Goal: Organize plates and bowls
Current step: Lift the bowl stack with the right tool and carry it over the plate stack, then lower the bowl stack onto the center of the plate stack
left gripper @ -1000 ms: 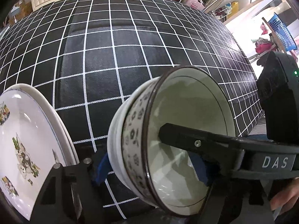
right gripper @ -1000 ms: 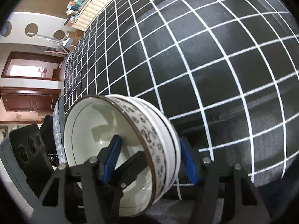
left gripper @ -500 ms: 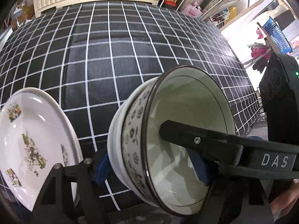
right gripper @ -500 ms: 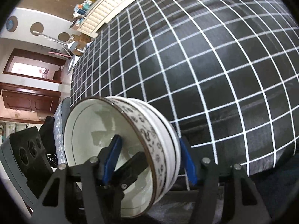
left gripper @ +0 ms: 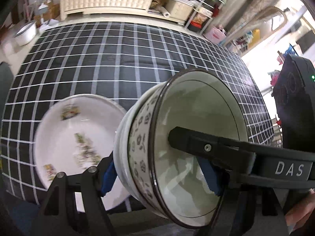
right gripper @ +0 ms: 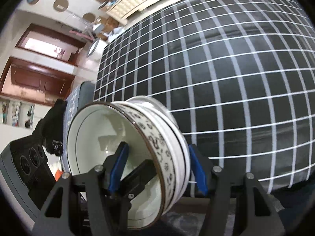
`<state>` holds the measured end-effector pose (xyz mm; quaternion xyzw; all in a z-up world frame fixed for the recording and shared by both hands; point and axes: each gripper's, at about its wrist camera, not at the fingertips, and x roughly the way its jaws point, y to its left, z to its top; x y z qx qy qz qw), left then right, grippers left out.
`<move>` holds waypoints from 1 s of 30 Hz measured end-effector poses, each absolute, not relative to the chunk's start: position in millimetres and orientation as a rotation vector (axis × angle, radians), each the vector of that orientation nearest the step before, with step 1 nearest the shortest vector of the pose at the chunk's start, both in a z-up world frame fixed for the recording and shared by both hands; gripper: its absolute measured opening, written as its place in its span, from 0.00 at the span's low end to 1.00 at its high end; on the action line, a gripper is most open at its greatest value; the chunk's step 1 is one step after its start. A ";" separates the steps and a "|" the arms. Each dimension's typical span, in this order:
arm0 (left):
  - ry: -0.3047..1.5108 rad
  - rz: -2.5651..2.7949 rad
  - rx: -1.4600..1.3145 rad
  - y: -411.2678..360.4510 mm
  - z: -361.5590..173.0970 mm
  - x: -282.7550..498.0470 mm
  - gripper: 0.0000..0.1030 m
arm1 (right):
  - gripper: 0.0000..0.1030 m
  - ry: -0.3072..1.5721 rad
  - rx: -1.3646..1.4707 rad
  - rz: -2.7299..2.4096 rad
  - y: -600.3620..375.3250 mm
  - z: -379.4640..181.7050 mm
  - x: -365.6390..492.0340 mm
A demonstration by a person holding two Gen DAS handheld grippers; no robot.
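A stack of bowls (left gripper: 189, 143), white inside with a dark rim and a flower pattern outside, is held on its side above the near edge of the checked table. My left gripper (left gripper: 159, 175) is shut on its wall, one blue pad inside and one outside. My right gripper (right gripper: 157, 167) is shut on the same stack of bowls (right gripper: 126, 157) from the opposite side. The right gripper's finger (left gripper: 226, 149) reaches into the bowl in the left wrist view. A white plate with flower prints (left gripper: 74, 137) lies on the table, left of the bowls.
The table carries a black cloth with a white grid (left gripper: 118, 63), which also shows in the right wrist view (right gripper: 226, 78). A cream cabinet (left gripper: 106, 0) stands beyond the far edge. A white basin (left gripper: 25, 33) sits on the floor at far left. Shelves with clutter (left gripper: 200, 13) stand at back right.
Both grippers have risen and pulled back with the bowls, so more of the table and room shows. The plate now appears further right, closer to the bowls.
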<state>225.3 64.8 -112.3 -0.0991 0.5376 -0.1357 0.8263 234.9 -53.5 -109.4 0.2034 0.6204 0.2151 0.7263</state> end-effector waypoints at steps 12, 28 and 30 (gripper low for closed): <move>1.147 -0.136 -0.292 144.7 -122.8 202.6 0.71 | 0.63 1.449 0.364 0.574 30.6 -135.9 249.0; 1.190 -0.135 -0.343 154.3 -147.4 209.4 0.71 | 0.63 1.491 0.320 0.533 15.3 -163.5 255.6; 1.198 -0.134 -0.349 152.8 -151.5 211.0 0.71 | 0.63 1.487 0.322 0.538 13.9 -163.5 255.6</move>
